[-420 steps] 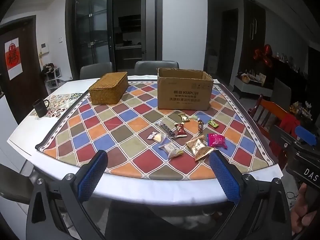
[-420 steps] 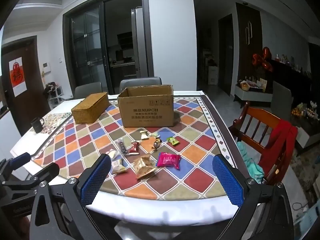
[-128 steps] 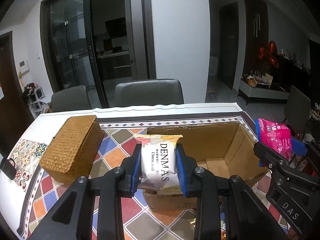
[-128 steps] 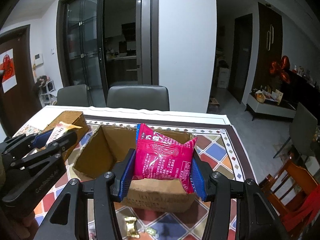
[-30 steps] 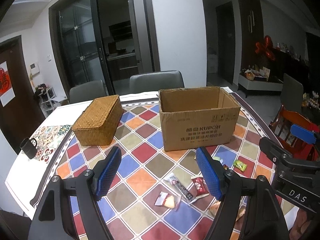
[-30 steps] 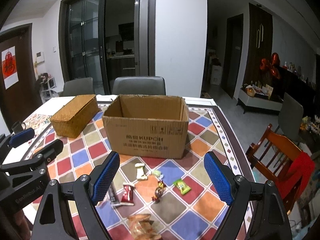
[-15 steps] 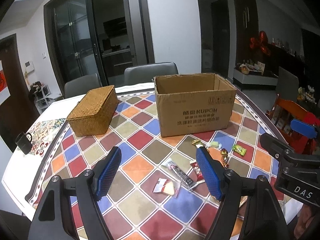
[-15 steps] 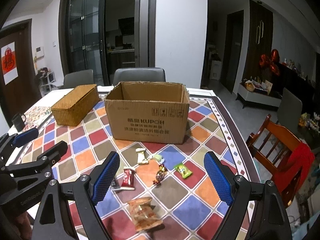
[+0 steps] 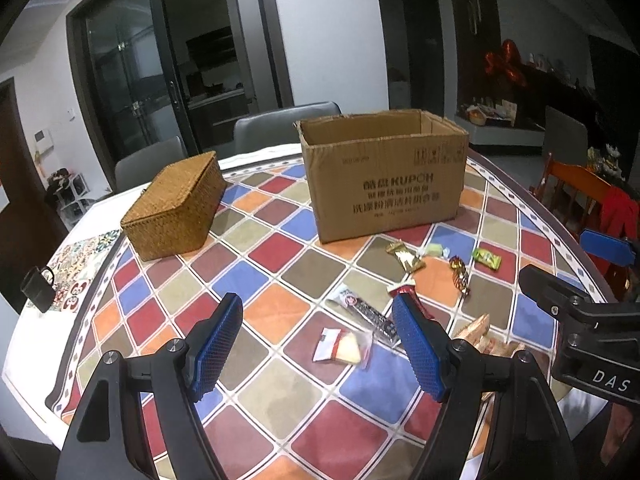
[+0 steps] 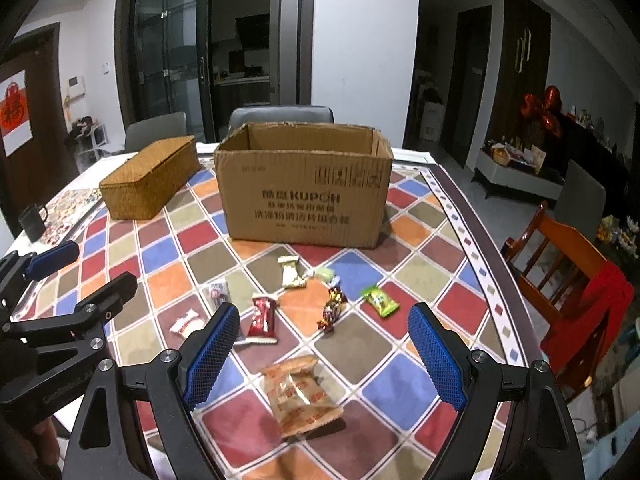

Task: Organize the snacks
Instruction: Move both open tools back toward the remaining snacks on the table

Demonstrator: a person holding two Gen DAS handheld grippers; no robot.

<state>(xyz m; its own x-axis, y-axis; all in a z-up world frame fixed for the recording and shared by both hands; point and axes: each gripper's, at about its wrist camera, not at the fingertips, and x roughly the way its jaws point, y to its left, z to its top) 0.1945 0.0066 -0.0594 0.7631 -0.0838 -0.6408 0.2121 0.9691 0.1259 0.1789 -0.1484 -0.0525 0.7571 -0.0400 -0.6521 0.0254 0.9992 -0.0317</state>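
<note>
An open cardboard box (image 9: pixel 384 184) (image 10: pixel 304 192) stands at the table's far middle. Several loose snacks lie in front of it: a white packet (image 9: pixel 340 348) (image 10: pixel 186 324), a long dark bar (image 9: pixel 366 312), a red packet (image 10: pixel 263 316), a gold packet (image 9: pixel 405 257), a green candy (image 10: pixel 380 300) and an orange cracker bag (image 10: pixel 300 394). My left gripper (image 9: pixel 316 344) is open and empty above the white packet. My right gripper (image 10: pixel 324 360) is open and empty above the cracker bag.
A closed wicker basket (image 9: pixel 176 208) (image 10: pixel 150 176) sits left of the box. A black mug (image 9: pixel 38 288) stands at the table's left edge. Grey chairs (image 10: pixel 280 114) stand behind the table, a wooden chair (image 10: pixel 560 256) with red cloth at the right.
Both grippers have come down and closer to the loose snacks on the table. Both stay open and empty.
</note>
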